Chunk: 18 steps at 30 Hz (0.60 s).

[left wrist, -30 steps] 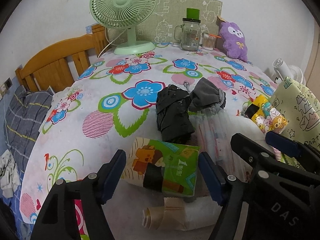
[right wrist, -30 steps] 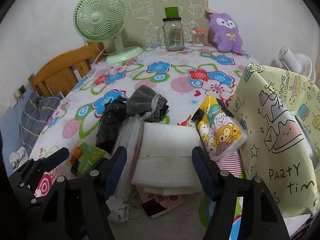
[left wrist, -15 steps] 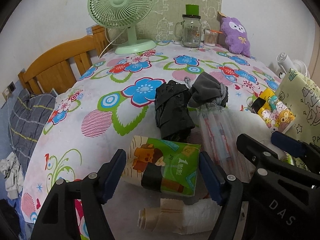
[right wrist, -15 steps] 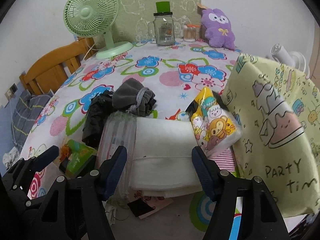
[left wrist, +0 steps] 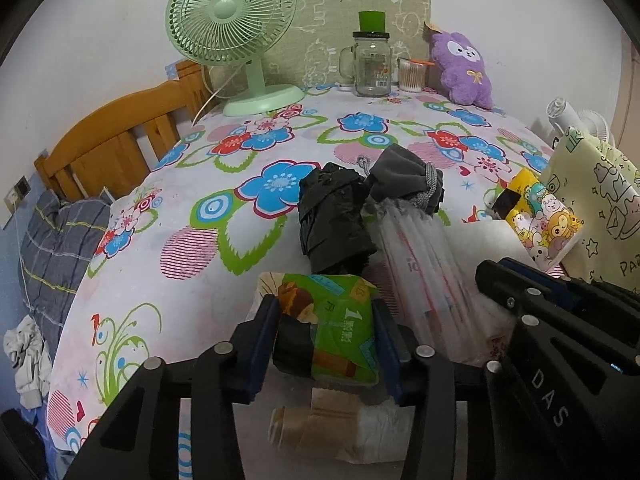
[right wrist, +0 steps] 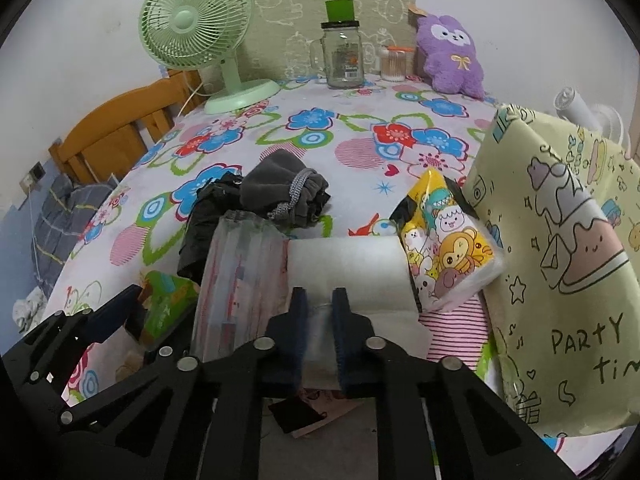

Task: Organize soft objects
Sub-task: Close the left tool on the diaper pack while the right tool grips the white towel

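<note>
The left gripper (left wrist: pixel 326 330) is closing on the green tissue pack (left wrist: pixel 336 320); its pads press the sides. The right gripper (right wrist: pixel 319 316) is closing too, pinching the white foam sheet (right wrist: pixel 352 268). Black bundle (left wrist: pixel 332 220), grey pouch (right wrist: pixel 280 188) and cartoon tissue pack (right wrist: pixel 448 256) lie unsorted beside the yellow bag (right wrist: pixel 560 260); sorting looks barely begun.

The worktop (left wrist: pixel 192 264) wears a flowered cloth. A green fan (left wrist: pixel 236 36) stands at its far edge; to the fan's right stand a glass jar (left wrist: pixel 370 66) and a purple plush toy (left wrist: pixel 466 70). Nearer than the fan lie a black bundle (left wrist: pixel 332 220) and a grey pouch (left wrist: pixel 404 180), touching.
</note>
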Motion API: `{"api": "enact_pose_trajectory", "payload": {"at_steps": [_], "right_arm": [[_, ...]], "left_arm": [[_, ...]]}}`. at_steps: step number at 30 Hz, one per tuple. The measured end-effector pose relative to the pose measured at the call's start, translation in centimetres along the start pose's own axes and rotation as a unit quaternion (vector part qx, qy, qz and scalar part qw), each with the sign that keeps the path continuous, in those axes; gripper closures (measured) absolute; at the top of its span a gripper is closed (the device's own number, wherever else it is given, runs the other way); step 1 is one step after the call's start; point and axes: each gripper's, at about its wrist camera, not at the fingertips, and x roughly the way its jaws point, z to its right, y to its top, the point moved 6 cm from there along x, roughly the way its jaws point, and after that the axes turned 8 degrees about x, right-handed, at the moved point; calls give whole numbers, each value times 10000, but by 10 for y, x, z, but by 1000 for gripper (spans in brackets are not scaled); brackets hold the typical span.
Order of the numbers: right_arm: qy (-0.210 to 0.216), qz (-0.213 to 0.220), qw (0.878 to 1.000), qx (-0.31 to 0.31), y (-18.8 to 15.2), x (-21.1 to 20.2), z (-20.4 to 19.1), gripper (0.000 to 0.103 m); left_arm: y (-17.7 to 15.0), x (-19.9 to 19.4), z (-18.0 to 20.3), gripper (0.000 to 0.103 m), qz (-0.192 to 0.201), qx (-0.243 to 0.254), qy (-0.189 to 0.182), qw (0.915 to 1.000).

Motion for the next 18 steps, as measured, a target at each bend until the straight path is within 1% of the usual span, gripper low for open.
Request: {"api": "enact_pose_trajectory", "payload": {"at_steps": [2, 4, 9, 18], "right_arm": [[28, 2, 10000, -18, 0, -2, -1, 95], [62, 18, 10000, -15, 1, -3, -1, 96], [109, 77, 9999, 14, 6, -11, -3, 97], [215, 329, 9992, -9, 18, -35, -7, 97]], "left_arm": [[1, -1, 0, 61, 3, 2, -13, 10000], [2, -2, 0, 62, -1, -9, -58, 10000], [6, -10, 0, 64, 48, -32, -64, 10000], [21, -32, -1, 64, 300, -63, 46, 9995]]}}
